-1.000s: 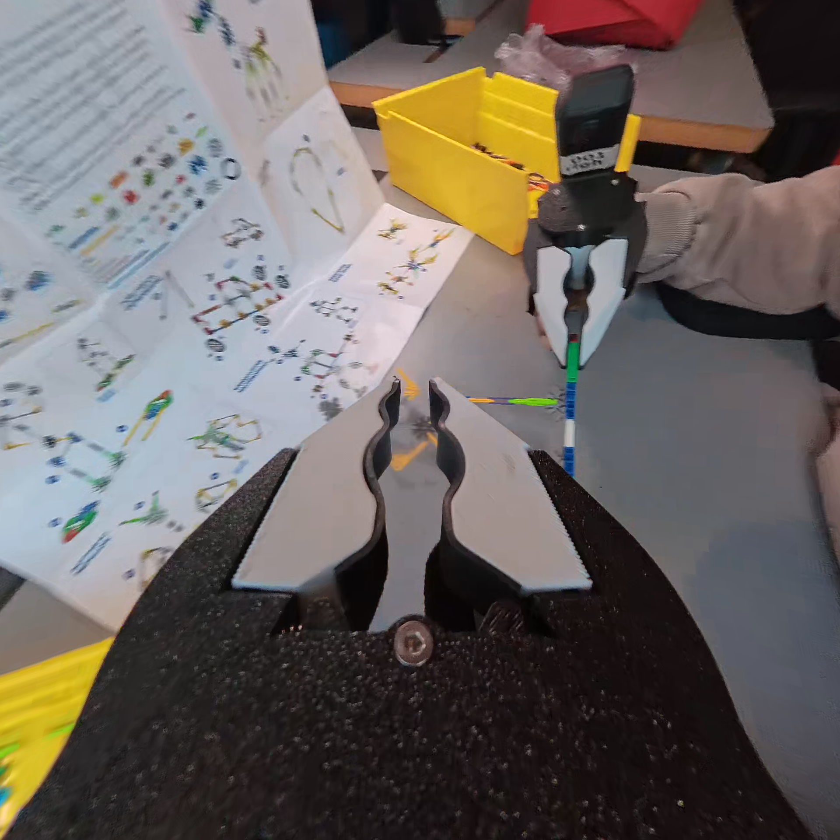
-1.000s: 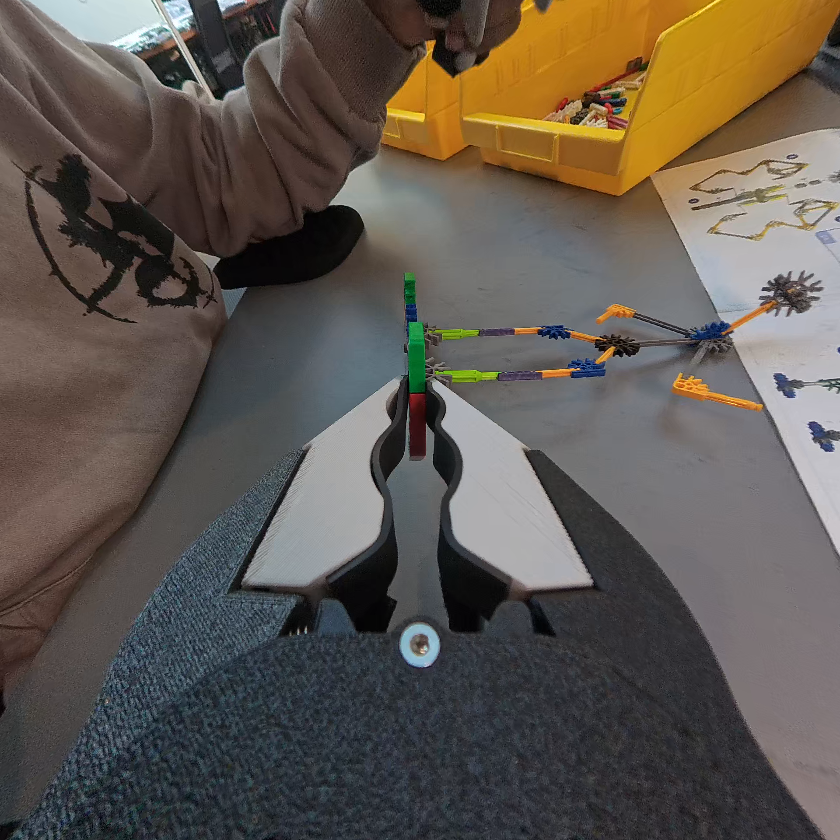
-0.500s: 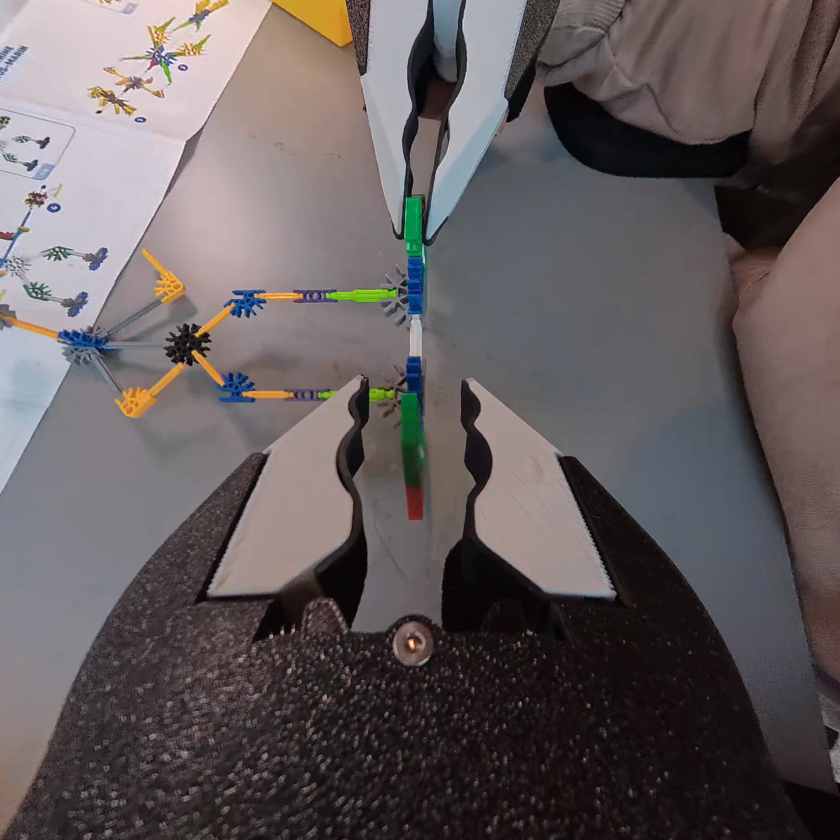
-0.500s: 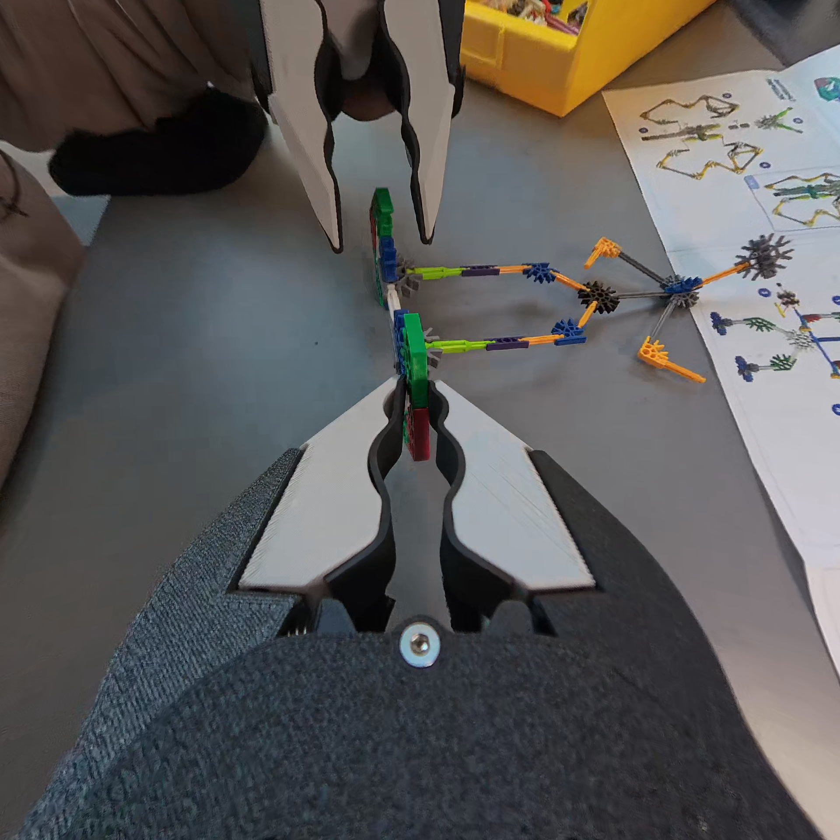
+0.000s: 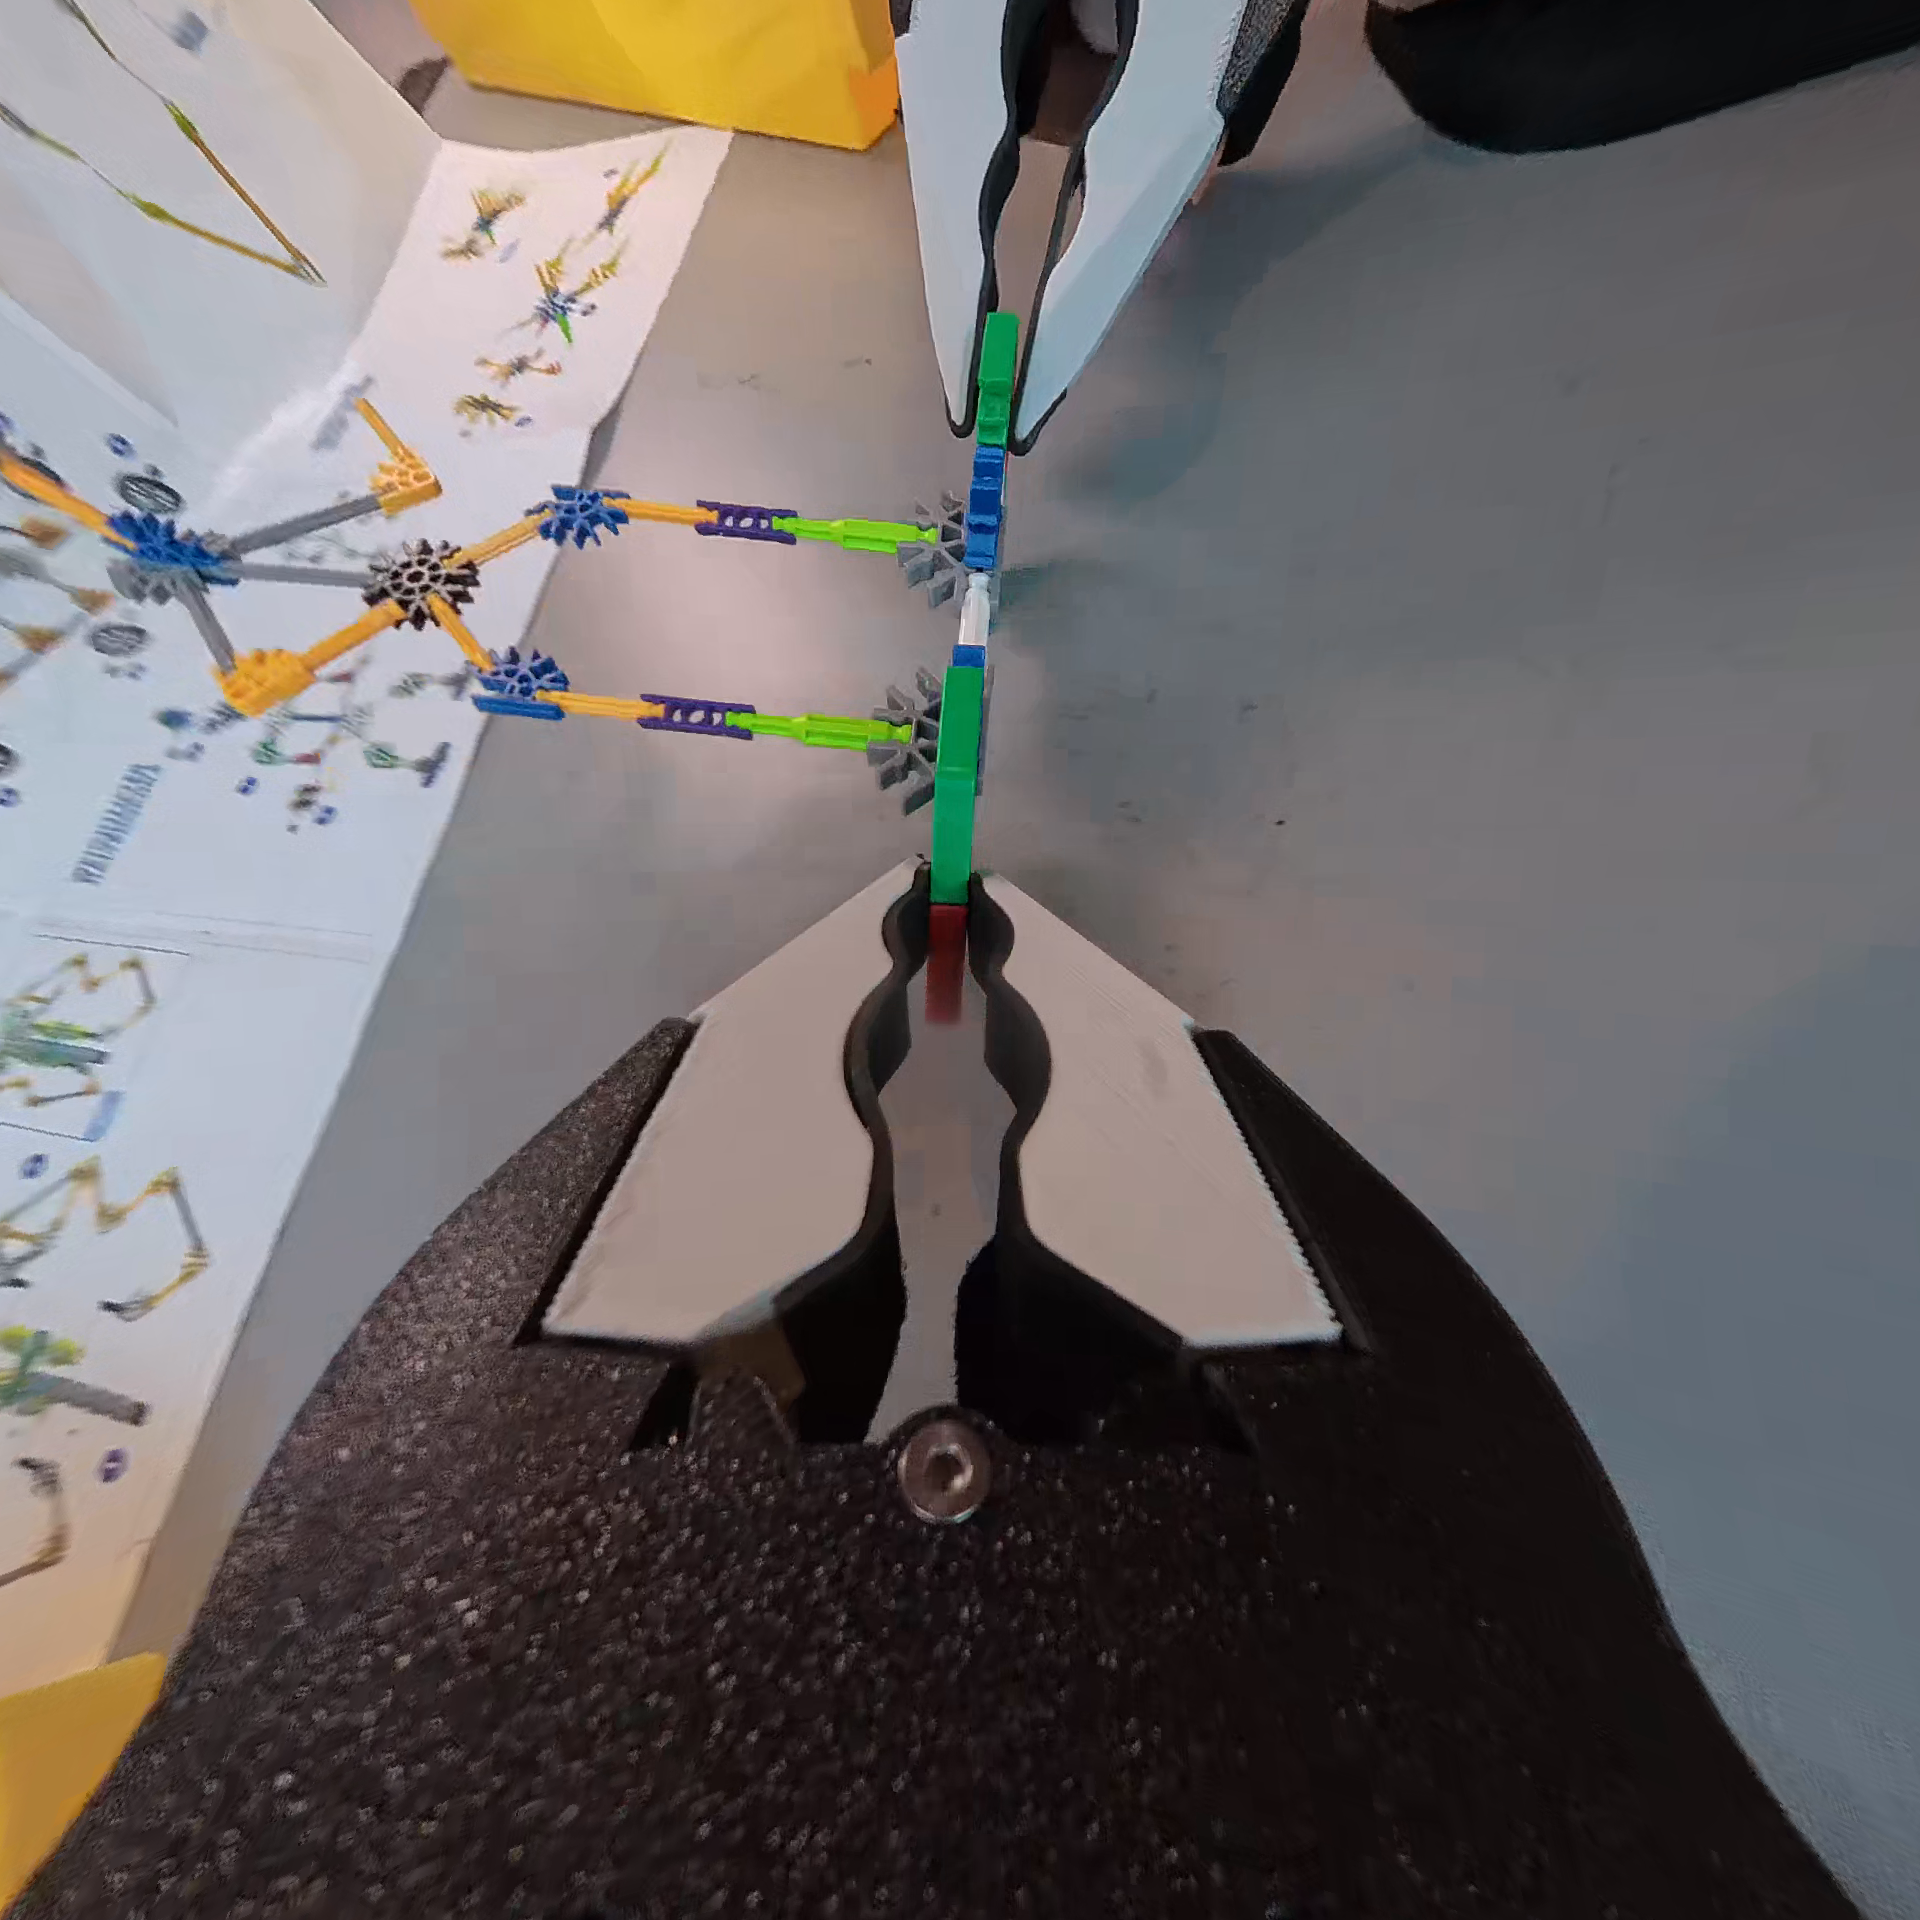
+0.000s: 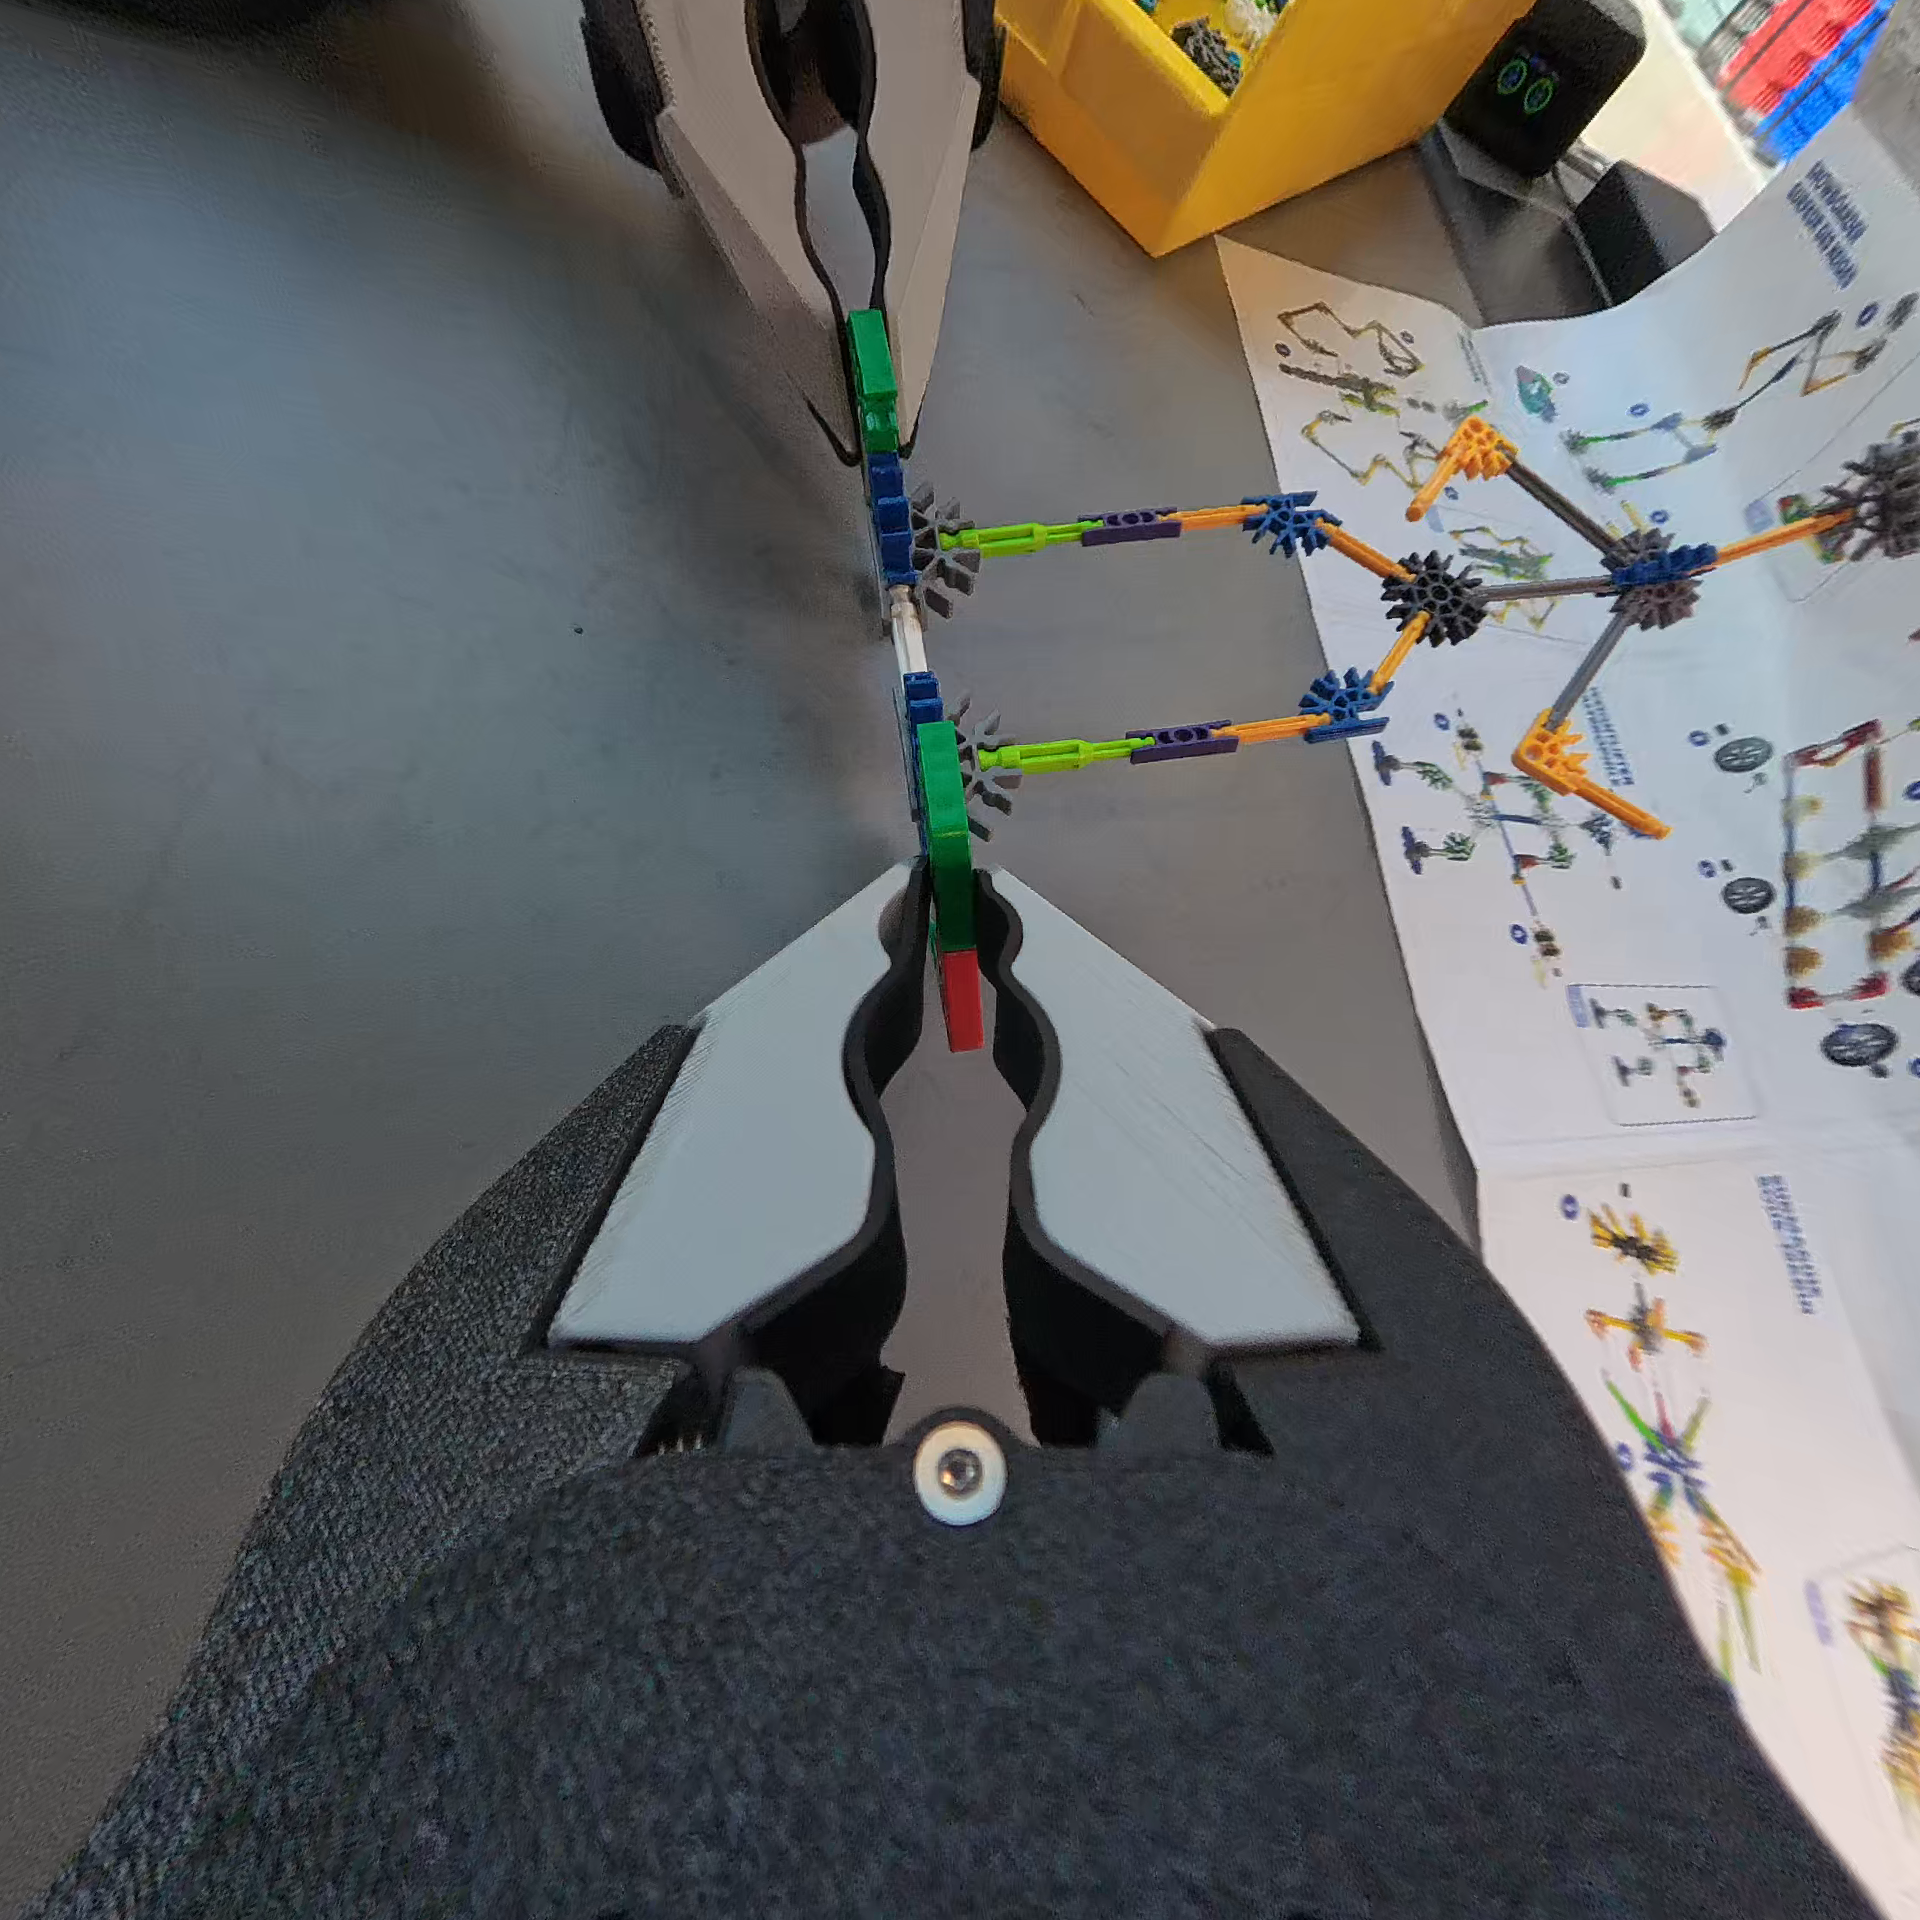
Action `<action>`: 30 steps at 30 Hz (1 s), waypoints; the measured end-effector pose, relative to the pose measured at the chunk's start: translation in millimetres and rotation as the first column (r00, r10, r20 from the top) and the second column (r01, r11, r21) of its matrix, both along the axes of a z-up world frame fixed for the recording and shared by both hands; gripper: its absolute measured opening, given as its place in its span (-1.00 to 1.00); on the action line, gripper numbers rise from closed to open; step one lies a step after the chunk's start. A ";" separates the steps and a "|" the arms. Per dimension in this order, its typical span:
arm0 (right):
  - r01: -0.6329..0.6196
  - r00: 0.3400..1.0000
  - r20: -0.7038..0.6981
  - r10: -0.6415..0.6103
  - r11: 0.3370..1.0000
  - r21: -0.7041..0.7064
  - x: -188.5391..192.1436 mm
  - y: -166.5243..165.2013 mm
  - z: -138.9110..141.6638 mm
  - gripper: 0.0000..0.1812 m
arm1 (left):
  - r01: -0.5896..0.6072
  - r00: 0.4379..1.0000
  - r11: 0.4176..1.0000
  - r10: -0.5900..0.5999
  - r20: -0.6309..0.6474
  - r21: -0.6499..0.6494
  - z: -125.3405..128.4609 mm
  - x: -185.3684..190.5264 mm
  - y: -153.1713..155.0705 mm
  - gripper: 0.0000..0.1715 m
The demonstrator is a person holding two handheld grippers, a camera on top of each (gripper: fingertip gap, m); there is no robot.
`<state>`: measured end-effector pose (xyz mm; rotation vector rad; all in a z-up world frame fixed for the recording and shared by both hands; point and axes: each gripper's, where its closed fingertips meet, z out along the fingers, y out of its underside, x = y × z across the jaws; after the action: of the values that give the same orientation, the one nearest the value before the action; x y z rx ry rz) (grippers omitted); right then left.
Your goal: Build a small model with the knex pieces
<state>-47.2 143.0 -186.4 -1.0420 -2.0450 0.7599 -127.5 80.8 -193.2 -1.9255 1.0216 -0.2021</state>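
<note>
A rod-and-connector toy model [image 5: 727, 717] lies over the grey table, with two green-purple-orange arms joined to a black hub [image 5: 421, 582]. Its cross bar runs green, blue, white, blue, green, with a red piece at each end. My left gripper [image 5: 948, 883] is shut on the near green and red end piece [image 5: 954, 821]. My right gripper [image 6: 951, 883] is shut on the other green and red end piece [image 6: 948, 821]. Each gripper shows in the other's view, the right [image 5: 997, 431] and the left [image 6: 868, 442], facing each other along the bar.
A white folded instruction sheet [image 5: 260, 935] lies beside the model and shows in the right wrist view [image 6: 1662, 1039] too. A yellow parts bin [image 6: 1226, 125] stands behind it, also in the left wrist view [image 5: 675, 62]. A dark device [image 6: 1538, 83] sits beyond. Grey table [image 5: 1455, 727]. Some 11 centimetres of space lies between my two pairs of fingers.
My left gripper swung from above the instruction sheet down to the model, then closed on its near end piece. My right gripper kept its hold on the other end.
</note>
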 end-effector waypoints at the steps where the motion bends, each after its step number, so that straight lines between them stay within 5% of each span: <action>1: 0.005 1.000 -0.011 -0.005 0.998 0.065 -1.1 2.0 -0.5 -0.93 | 0.002 0.997 0.998 0.002 -0.071 0.059 -0.7 -2.5 3.5 -0.95; 5: 0.023 1.000 -0.013 -0.021 0.966 0.256 -4.8 11.0 -9.4 -0.92 | 0.019 0.937 0.973 0.063 -0.344 0.230 -9.9 -12.6 17.4 -0.94; 8: 0.000 1.000 0.021 -0.005 0.965 0.262 -2.6 9.5 -17.1 -0.86 | 0.041 0.917 0.972 0.056 -0.395 0.231 -17.5 -11.6 17.2 -0.91; 13: -0.025 0.997 0.076 0.008 0.974 0.225 1.9 3.5 -26.5 -0.76 | 0.069 0.997 0.997 -0.069 -0.017 -0.040 -19.3 9.8 -8.1 -0.74; 21: -0.050 0.993 0.114 0.044 0.997 0.051 6.8 -11.0 -27.8 -0.67 | 0.079 0.940 0.986 -0.025 0.340 -0.147 12.2 17.5 -10.1 -0.57; 30: -0.039 0.991 0.130 0.033 0.998 0.045 3.6 -15.9 -29.4 -0.67 | 0.024 0.914 0.980 0.058 0.402 -0.197 17.2 14.2 -1.2 -0.46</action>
<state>-43.6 127.1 -215.8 -1.0539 -2.1862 0.6747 -113.3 79.5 -176.0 -1.9554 0.7240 -0.6890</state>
